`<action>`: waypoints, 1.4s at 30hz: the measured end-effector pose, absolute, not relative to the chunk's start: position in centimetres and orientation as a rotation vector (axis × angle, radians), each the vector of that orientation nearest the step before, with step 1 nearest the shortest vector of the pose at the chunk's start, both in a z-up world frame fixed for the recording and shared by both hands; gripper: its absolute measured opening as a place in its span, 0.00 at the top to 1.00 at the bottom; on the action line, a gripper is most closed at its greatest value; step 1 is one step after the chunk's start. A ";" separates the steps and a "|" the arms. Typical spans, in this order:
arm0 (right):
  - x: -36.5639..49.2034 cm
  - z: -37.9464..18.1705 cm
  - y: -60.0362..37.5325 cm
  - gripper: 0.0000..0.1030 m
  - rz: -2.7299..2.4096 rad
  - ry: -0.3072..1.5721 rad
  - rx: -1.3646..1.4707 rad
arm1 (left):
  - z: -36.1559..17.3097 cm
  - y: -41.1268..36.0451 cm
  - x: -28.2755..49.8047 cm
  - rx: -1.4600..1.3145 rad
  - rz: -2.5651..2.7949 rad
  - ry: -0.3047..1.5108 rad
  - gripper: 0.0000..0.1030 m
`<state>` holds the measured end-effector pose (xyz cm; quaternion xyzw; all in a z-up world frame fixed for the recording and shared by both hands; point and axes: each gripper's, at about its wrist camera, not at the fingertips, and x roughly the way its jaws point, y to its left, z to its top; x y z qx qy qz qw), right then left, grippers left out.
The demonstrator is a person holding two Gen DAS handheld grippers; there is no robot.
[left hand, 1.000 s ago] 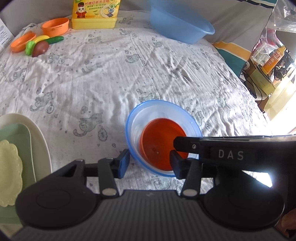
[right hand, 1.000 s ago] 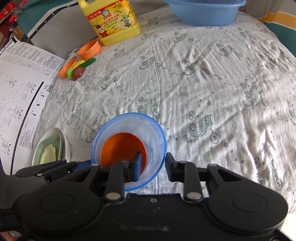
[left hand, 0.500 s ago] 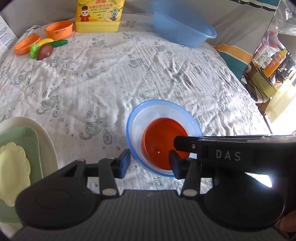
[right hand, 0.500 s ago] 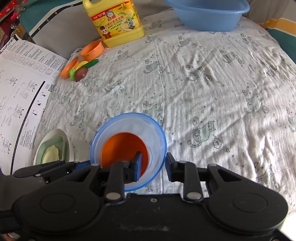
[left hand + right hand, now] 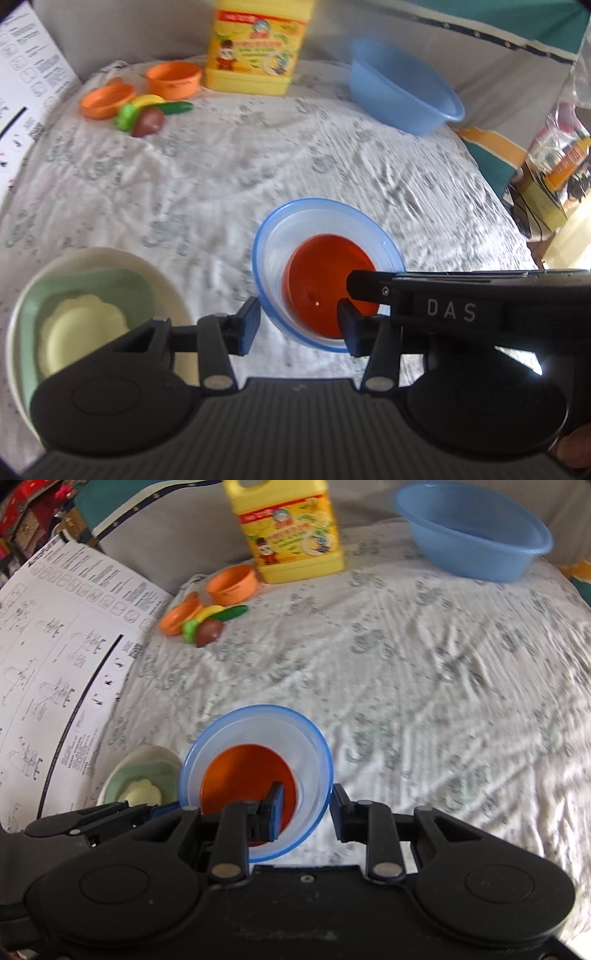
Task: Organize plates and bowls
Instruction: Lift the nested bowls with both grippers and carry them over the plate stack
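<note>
Far left, the printed sheet (image 5: 55, 646) sat propped along the cloth's edge, so no room to swing that way. Next to it, the plate stack (image 5: 173, 295) (cream plate, green tray, yellow scalloped dish) had come further into view than a sec ago, i.e. both hands were drifting twd it. The left tool (image 5: 299, 325) seemed clamped on the near-left wall of the blue-rimmed bowl (image 5: 273, 258), one pad outside, the other inside over the nested orange bowl (image 5: 321, 273). The right tool (image 5: 304, 808) was pinched on the rim's right side, w/ one finger in and one out. The bowls hadn't shifted btwn the tools while the cat-print cloth (image 5: 229, 173) smeared past, so the pair looked lifted and in transit. My read: bowls already nested, only placing left. Mid cloth was wide open for travel. At the back, the toy food (image 5: 147, 118), orange cups (image 5: 173, 75) and detergent jug (image 5: 255, 44) stood well apart from the route, and so did the blue basin (image 5: 406, 96). On the right the cloth's edge dropped off twd bagged clutter, so best to stay left of that.
</note>
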<state>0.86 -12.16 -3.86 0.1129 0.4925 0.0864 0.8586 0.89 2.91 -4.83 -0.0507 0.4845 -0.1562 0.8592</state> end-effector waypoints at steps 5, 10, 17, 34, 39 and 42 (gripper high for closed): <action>1.8 -2.9 -8.9 0.74 0.228 1.037 0.205 | -4.1 5.7 0.9 -0.129 -0.279 1.004 0.57; 2.8 -2.4 -5.0 0.74 0.292 1.045 0.159 | -3.5 9.3 0.7 -0.155 -0.219 0.997 0.57; 3.9 -2.0 0.8 0.74 0.389 1.071 0.100 | -3.3 14.8 -0.1 -0.211 -0.140 1.004 0.57; 3.9 -5.1 5.5 0.74 0.437 1.197 0.049 | -6.6 19.0 -1.3 -0.277 -0.098 1.080 0.56; 4.1 -6.0 5.6 0.73 0.447 1.227 0.066 | -7.5 19.2 -1.0 -0.283 -0.101 1.094 0.53; 4.3 -6.3 5.8 0.73 0.450 1.232 0.066 | -7.8 19.1 -0.9 -0.274 -0.101 1.095 0.52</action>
